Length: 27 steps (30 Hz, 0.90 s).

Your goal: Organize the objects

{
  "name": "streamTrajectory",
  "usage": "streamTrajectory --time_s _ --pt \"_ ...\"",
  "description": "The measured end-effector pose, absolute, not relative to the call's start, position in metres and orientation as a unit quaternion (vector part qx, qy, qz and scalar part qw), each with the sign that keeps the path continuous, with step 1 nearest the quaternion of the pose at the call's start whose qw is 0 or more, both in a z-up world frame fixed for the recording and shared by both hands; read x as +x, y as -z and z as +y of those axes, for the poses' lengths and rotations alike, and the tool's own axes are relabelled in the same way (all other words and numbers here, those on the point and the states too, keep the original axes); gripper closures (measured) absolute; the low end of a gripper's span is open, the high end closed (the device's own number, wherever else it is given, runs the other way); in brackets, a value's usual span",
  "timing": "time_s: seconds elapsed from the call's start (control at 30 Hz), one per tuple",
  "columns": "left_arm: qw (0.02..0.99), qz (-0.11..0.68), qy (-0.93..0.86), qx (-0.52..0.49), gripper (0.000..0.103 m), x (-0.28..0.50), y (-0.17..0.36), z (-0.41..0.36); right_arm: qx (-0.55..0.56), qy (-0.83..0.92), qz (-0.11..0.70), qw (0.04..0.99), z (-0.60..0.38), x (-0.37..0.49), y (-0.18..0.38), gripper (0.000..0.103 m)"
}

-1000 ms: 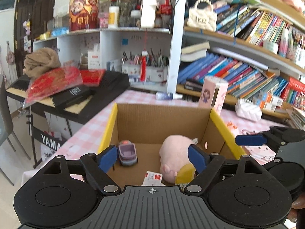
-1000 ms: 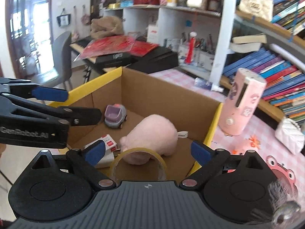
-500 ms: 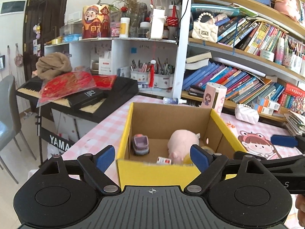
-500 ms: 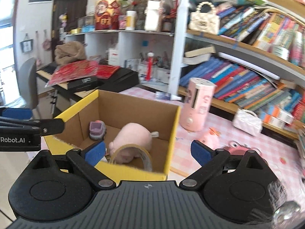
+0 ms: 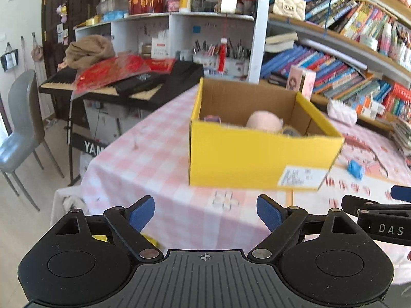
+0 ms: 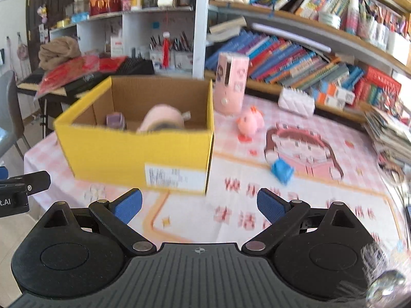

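Note:
A yellow cardboard box stands on the pink checked table, also in the right wrist view. Inside it lie a pink plush pig, a small purple toy car and a roll of tape. A small blue object lies on the tablecloth right of the box. My left gripper is open and empty, back from the box near the table's front edge. My right gripper is open and empty, in front of the box's right corner.
A pink cylinder, a small pink plush and a white quilted pouch stand behind and right of the box. Bookshelves line the back. A keyboard and a grey chair stand left of the table.
Both grippers have pulled back and away from the box, from over its inside to in front of it. The tape roll stays in the box.

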<state>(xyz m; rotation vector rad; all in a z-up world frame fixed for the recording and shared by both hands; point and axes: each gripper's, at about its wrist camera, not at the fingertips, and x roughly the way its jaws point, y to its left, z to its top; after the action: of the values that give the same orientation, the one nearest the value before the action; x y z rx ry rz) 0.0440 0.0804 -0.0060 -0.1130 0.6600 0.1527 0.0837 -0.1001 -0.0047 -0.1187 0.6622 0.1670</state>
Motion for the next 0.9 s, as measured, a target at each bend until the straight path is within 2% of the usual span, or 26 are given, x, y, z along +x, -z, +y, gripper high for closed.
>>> streamTrajectory --time_s 0.17,0.9 --pt "0.941 0.329 -0.073 -0.044 0.010 0.026 0.006 0.079 -0.057 -0.080 0.331 0.938 -0.099 0.061 0.010 0.006" --pt "0.944 0.330 -0.018 -0.011 0.010 -0.010 0.006 0.061 -0.029 -0.041 0.342 0.938 -0.117 0.000 0.015 0.006"
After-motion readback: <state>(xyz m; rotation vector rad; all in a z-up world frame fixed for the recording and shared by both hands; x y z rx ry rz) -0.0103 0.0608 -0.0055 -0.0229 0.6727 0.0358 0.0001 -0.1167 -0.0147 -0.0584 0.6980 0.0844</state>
